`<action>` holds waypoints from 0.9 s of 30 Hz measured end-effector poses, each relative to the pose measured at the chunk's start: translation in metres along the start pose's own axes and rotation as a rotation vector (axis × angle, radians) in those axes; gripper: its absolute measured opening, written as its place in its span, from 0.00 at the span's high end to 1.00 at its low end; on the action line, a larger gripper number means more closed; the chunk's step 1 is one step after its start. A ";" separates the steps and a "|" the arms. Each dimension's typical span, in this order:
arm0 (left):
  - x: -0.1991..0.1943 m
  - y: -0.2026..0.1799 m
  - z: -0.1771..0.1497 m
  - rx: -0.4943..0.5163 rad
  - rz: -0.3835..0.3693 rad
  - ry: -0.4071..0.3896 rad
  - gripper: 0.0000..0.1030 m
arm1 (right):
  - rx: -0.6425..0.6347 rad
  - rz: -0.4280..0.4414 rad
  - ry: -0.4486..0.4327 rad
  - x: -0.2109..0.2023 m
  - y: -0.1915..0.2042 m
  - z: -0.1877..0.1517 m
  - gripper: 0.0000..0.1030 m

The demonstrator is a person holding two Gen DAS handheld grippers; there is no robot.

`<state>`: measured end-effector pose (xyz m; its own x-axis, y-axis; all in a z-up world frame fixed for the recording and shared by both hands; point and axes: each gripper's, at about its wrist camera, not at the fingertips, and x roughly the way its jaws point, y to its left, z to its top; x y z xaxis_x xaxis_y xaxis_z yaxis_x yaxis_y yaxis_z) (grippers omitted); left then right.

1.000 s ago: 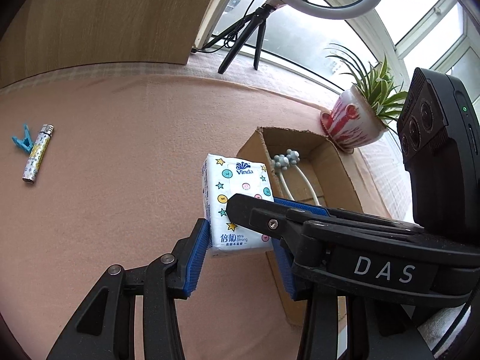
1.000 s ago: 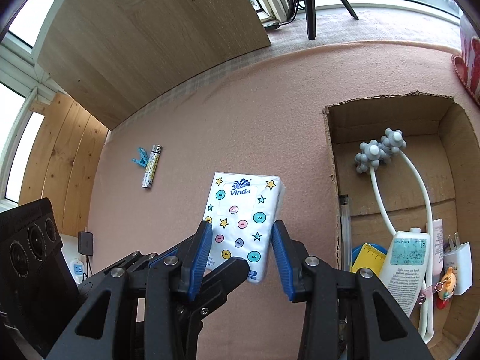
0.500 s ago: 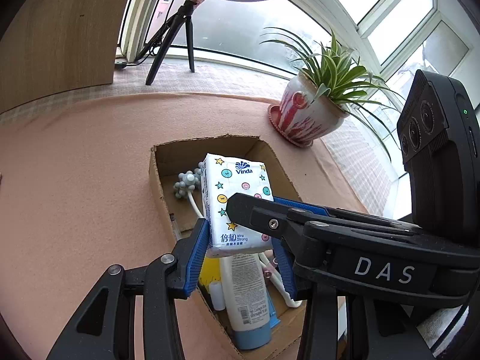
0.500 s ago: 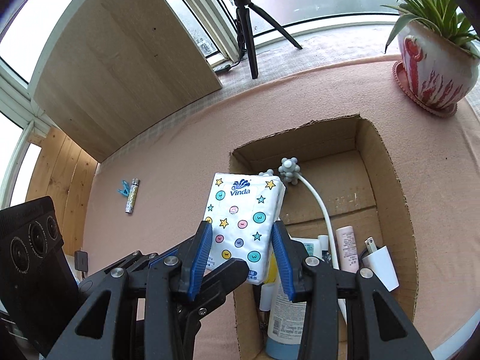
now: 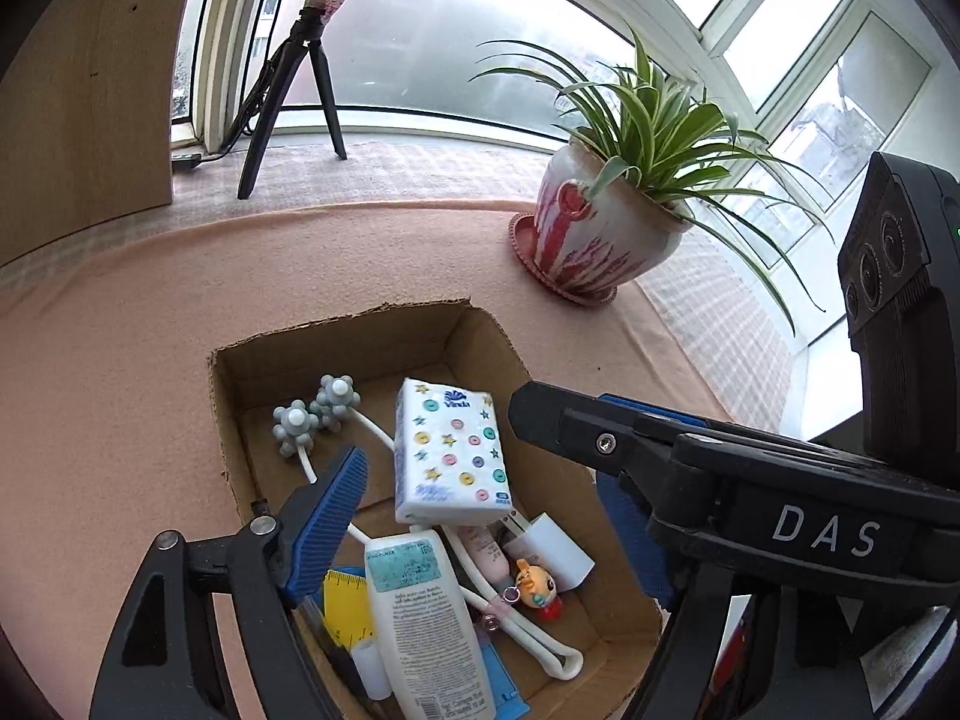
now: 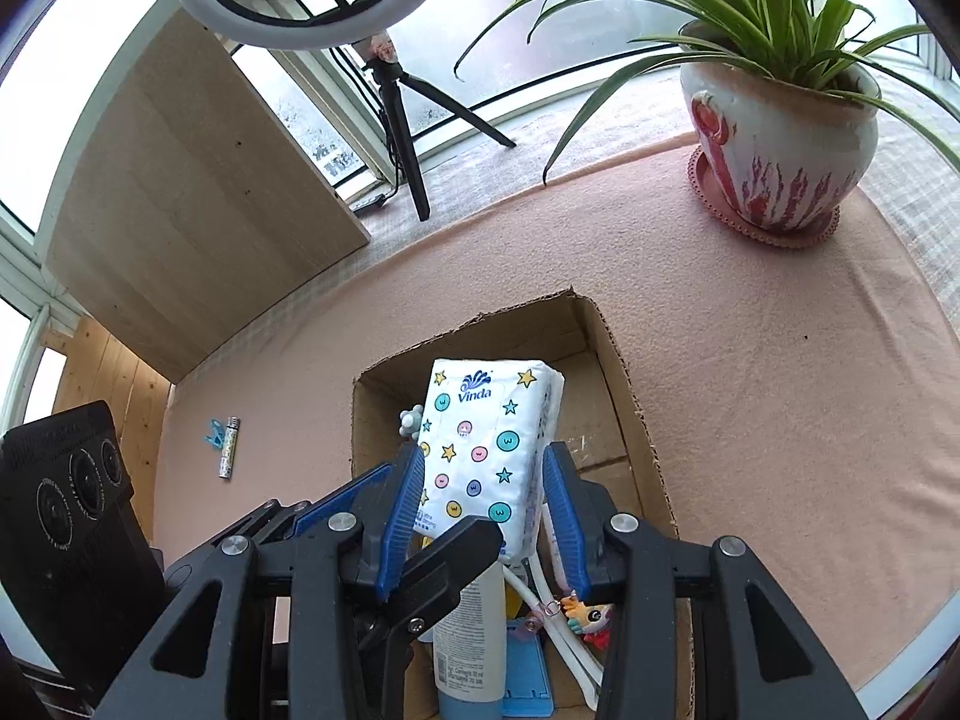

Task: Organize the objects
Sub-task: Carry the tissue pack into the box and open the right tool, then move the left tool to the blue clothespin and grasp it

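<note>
Looking down your right gripper (image 6: 483, 455), you've got its blue pads pressed on the two long sides of the white Vinda tissue pack with coloured dots and stars (image 6: 486, 456), so it's clamped on it. Your left gripper (image 5: 480, 480) is spread wide: both its pads stand clear of the pack, one on each side.

The pack is down inside the open brown cardboard box (image 5: 336, 333), roughly mid-box. It's tilted, and its near end sits on the cap end of the white plastic lotion bottle (image 5: 426, 618). Just left of it, near the box's far left corner, are the two grey knobbly heads of the white-stemmed massager (image 5: 318, 414).

The box stands on the table covered in pink cloth (image 5: 120, 390). Toward the table's far right corner you've got the red-and-white ceramic pot with the spider plant (image 5: 600, 240), well apart from the box. Out by the left edge lie the small patterned cylindrical lighter (image 6: 229, 447) and the little blue plastic clip (image 6: 213, 432), just beside each other.
</note>
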<state>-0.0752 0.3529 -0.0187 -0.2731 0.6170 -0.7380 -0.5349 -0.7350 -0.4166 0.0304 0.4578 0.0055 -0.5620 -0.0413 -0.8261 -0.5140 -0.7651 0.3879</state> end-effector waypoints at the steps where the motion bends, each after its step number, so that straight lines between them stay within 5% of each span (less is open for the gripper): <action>1: 0.000 0.002 0.000 -0.004 0.004 0.002 0.21 | 0.001 -0.023 -0.005 0.001 -0.001 0.001 0.48; 3: 0.000 0.006 -0.002 -0.005 0.012 0.008 0.21 | 0.003 -0.047 -0.014 0.000 -0.004 0.002 0.39; 15: -0.023 0.039 -0.017 -0.067 0.050 0.001 0.21 | -0.002 -0.032 -0.011 0.007 0.003 -0.002 0.38; 27: -0.075 0.118 -0.040 -0.192 0.156 -0.025 0.21 | -0.100 0.003 0.010 0.031 0.064 -0.012 0.39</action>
<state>-0.0855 0.2089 -0.0337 -0.3614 0.4965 -0.7892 -0.3238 -0.8606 -0.3932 -0.0121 0.4004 0.0001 -0.5565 -0.0502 -0.8293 -0.4447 -0.8251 0.3484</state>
